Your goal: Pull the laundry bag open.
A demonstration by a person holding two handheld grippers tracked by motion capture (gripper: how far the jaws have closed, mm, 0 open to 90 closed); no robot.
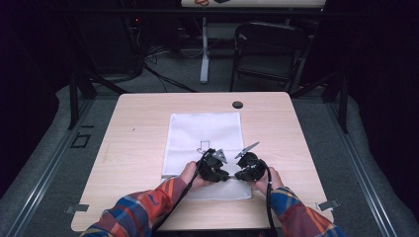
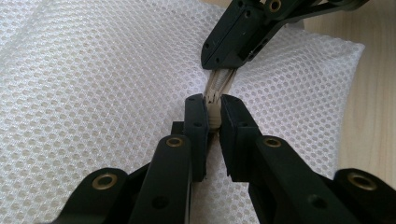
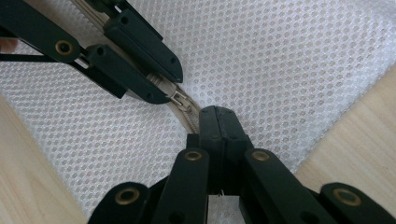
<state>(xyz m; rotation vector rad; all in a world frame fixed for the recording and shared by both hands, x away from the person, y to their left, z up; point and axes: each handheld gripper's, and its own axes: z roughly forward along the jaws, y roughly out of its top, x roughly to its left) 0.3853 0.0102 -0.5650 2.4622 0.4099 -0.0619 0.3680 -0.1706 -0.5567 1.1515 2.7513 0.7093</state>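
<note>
A white mesh laundry bag [image 1: 205, 143] is laid flat on the middle of a pale wooden surface [image 1: 133, 148], with its beige zipper [image 2: 215, 91] running along the edge nearest the person. Both tongs are seen working at that zipper. The left tongs [image 2: 213, 114] are closed tightly on the zipper tape, the beige band being pinched between the two black jaws. The right tongs [image 3: 218, 122] are shut as well, closed on the zipper tape just beside the metal slider [image 3: 177, 99], which is gripped by the other tongs close by. In the high view, the two tongs are seen nearly touching above the bag's near edge, held by hands in plaid sleeves [image 1: 148, 207]. The bag is judged to be very light, soft and limp; its open netting would stretch and bunch if pulled. The firmer zipper tape and slider are judged the best places for a hold, with one side held steady while the slider is drawn along.
</note>
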